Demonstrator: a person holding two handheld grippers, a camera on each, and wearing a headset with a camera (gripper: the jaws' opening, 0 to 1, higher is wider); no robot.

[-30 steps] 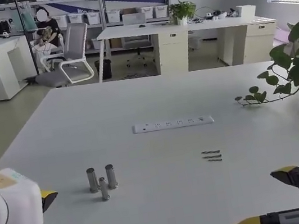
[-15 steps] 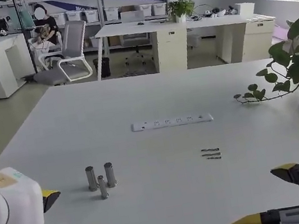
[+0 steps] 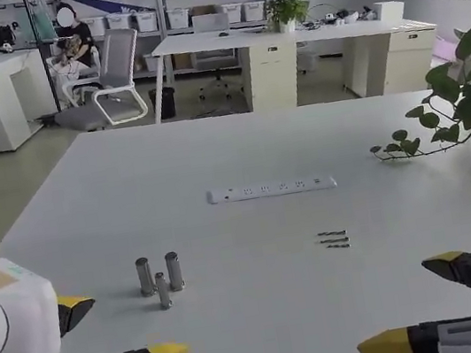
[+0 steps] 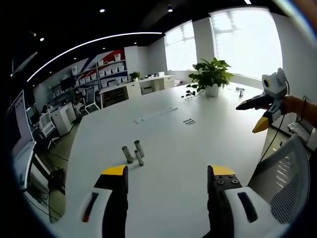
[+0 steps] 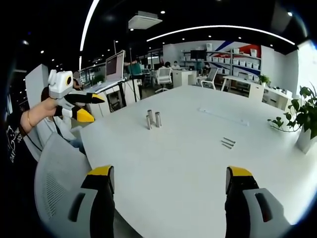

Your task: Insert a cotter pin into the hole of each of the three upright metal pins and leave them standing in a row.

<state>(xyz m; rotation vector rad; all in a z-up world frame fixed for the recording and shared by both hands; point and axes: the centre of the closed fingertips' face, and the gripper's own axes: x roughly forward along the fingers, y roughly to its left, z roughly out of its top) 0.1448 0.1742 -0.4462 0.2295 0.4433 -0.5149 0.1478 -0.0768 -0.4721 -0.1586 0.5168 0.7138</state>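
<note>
- Here, the left yellow-tipped two-jaw gripper (image 3: 121, 333) hangs over the near left edge of the white workbench top (image 3: 232, 155), jaws spread wide with nothing between them.
- The right yellow-tipped two-jaw gripper (image 3: 405, 304) is at the near right, jaws likewise parted and empty.
- Three short grey upright metal pins (image 3: 161, 282) stand in a tight cluster ahead of the left gripper.
- Three thin dark cotter pins (image 3: 333, 240) lie flat side by side, well to the right of the cluster and apart from both grippers.
- A long white power strip (image 3: 271, 190) lies farther back, mid-table.
</note>
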